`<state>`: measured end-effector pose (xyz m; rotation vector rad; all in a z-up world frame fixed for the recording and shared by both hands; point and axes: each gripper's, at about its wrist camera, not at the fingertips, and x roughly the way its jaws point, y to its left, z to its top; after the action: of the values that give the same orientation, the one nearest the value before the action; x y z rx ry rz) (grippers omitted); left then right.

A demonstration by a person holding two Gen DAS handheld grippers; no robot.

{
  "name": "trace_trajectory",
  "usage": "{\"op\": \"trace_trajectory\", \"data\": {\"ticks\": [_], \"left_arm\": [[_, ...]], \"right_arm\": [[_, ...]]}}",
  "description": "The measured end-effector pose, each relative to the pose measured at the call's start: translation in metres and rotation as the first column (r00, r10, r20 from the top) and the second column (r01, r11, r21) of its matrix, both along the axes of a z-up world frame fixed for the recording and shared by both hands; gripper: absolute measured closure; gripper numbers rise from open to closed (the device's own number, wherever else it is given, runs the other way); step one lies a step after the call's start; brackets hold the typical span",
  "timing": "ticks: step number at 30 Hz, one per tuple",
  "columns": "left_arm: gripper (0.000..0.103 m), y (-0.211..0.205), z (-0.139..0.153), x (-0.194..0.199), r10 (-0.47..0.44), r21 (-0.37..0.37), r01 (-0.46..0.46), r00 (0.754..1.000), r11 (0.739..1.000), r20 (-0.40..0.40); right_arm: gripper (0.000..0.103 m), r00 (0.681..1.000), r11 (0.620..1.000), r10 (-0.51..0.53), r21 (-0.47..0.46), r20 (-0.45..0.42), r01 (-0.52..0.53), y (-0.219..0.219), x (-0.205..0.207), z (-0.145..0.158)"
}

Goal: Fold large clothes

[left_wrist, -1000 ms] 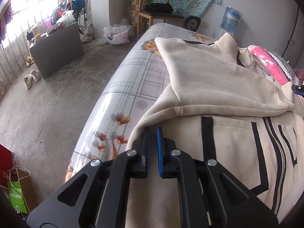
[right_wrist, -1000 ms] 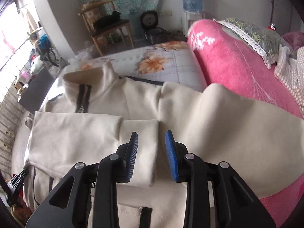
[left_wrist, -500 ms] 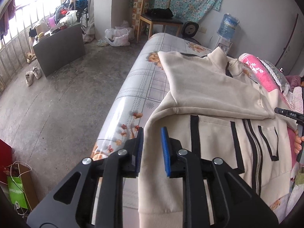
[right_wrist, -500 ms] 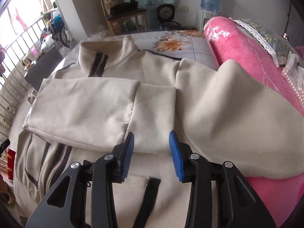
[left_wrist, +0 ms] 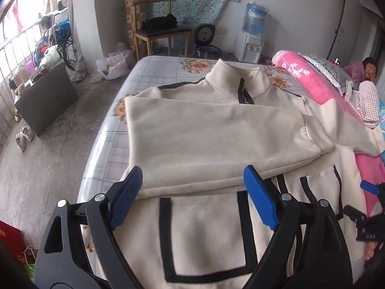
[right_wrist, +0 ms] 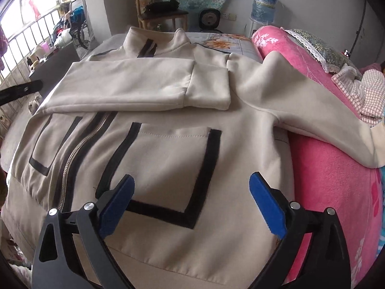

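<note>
While its jaws swing wider, the left gripper (left_wrist: 192, 192) hovers over the cream jacket (left_wrist: 216, 132) with nothing between the blue pads! Same story for the right gripper (right_wrist: 190, 202): jaws opening, empty, above a black-trimmed pocket (right_wrist: 168, 168). That jacket lies front-up on the bed (left_wrist: 154, 72), one sleeve (right_wrist: 134, 86) folded across the chest, the other sleeve (right_wrist: 312, 106) draped onto the pink blanket (right_wrist: 332, 180).

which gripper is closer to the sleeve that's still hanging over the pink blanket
Right. The right gripper hovers over the pocket beside the unfolded sleeve; the left gripper is over the jacket's far side.
</note>
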<state>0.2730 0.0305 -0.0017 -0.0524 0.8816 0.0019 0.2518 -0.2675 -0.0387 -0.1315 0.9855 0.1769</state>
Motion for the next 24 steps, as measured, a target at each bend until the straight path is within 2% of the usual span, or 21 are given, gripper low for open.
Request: {"op": "trace_trajectory", "data": {"ticks": [5, 11, 12, 15, 19, 24], "left_arm": [[0.021, -0.016, -0.039, 0.047, 0.034, 0.01, -0.033, 0.997, 0.999, -0.074], [0.016, -0.028, -0.071, 0.051, 0.01, 0.069, 0.0, 0.99, 0.998, -0.14], [0.014, -0.026, -0.071, 0.046, 0.021, 0.068, -0.013, 0.994, 0.998, -0.108], [0.008, -0.021, -0.074, 0.041, 0.031, 0.053, -0.026, 0.996, 0.998, -0.085], [0.008, -0.022, -0.074, 0.04, 0.03, 0.059, -0.025, 0.997, 0.998, -0.075], [0.008, -0.022, -0.074, 0.041, 0.028, 0.059, -0.024, 0.997, 0.998, -0.071]], "right_arm": [[0.006, 0.999, 1.0, -0.026, 0.013, -0.047, 0.027, 0.004, 0.003, -0.023], [0.006, 0.996, 0.999, -0.035, 0.001, -0.081, 0.035, 0.003, 0.01, -0.038], [0.006, 0.996, 1.0, -0.031, -0.005, -0.082, 0.03, 0.004, 0.011, -0.039], [0.006, 0.997, 0.999, -0.021, -0.033, -0.074, 0.018, 0.007, 0.011, -0.041], [0.006, 0.999, 1.0, -0.023, -0.011, -0.048, 0.022, 0.004, 0.009, -0.042], [0.006, 0.998, 1.0, -0.014, -0.009, -0.066, 0.014, 0.004, 0.012, -0.041]]}}
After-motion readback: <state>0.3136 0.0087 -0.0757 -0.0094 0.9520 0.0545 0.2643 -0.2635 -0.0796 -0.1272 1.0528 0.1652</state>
